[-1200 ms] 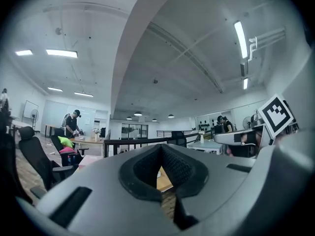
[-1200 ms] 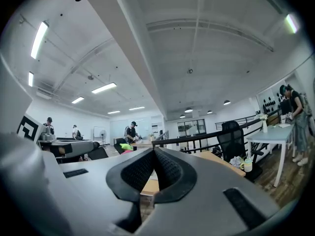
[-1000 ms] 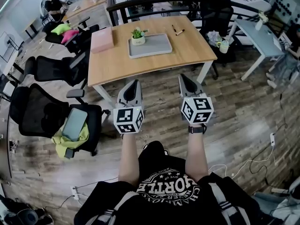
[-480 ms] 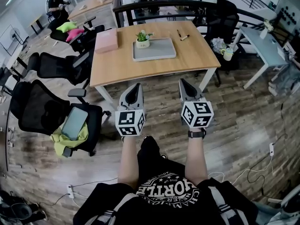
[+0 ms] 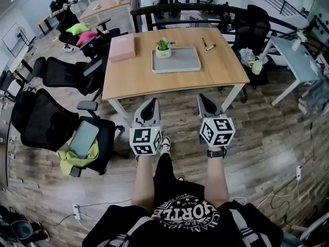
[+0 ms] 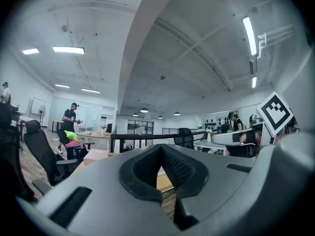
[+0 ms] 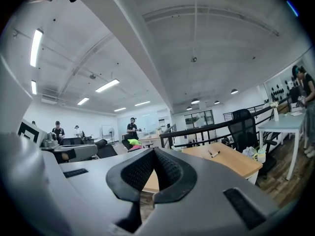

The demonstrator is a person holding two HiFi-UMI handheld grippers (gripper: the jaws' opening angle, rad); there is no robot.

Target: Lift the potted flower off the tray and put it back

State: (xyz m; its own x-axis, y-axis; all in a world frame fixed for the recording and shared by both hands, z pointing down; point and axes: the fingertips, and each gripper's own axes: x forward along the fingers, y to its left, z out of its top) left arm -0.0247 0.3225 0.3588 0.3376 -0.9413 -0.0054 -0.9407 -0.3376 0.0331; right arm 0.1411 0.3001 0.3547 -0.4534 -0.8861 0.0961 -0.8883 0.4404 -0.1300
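Left gripper point(image 5: 152, 103) and right gripper point(image 5: 203, 98): jaws fully closed, nothing held. The potted flower point(image 5: 164, 49) stands upright in the far-left corner of the grey tray point(image 5: 184, 64) on the wooden table point(image 5: 128, 73). It is well ahead of both sets of fingertips.

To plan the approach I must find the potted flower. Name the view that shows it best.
The head view: the potted flower stands in plain sight on the tray's far left corner. Neither gripper view lets me make it out.
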